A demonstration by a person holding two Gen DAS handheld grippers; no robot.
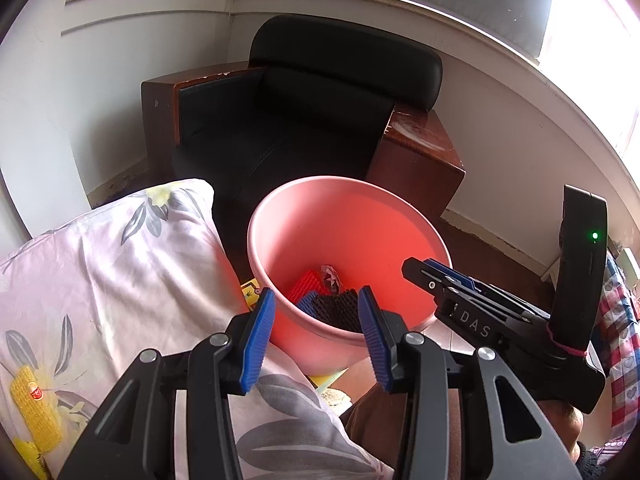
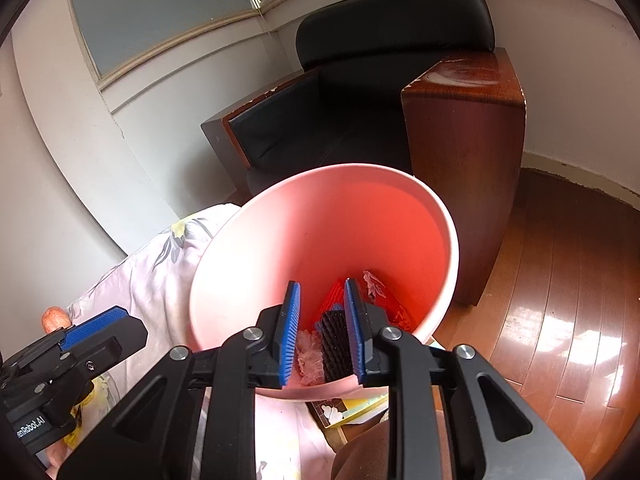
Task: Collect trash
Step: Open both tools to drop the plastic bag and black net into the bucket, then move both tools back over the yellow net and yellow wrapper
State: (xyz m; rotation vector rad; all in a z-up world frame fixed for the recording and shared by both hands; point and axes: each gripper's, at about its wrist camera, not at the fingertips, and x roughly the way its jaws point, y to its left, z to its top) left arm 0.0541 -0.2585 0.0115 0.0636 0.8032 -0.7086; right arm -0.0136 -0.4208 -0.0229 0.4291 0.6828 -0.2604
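A pink bin (image 1: 304, 208) (image 2: 224, 264) stands between the bed and the armchair. At its bottom lie a red ribbed piece (image 1: 306, 282), a black ribbed piece (image 1: 340, 308) (image 2: 334, 340), a crumpled patterned wrapper (image 1: 330, 274) (image 2: 374, 282) and pale crumpled plastic (image 2: 310, 354). My left gripper (image 1: 318, 336) hangs open at the bin's near rim with nothing between its blue pads; its tip (image 2: 100, 322) shows at lower left in the right wrist view. My right gripper (image 2: 322, 332) stands open a little over the bin's near rim, its pads touching nothing, and reaches in from the right (image 1: 420, 270).
A black armchair (image 1: 320, 112) with wooden sides (image 2: 464, 168) stands behind the bin. Floral bedding (image 1: 120, 280) lies on the left with a yellow ribbed object (image 1: 34, 404) on it. Glossy wooden floor (image 2: 560, 300) spreads to the right. A checked cloth (image 1: 620, 340) hangs at the far right.
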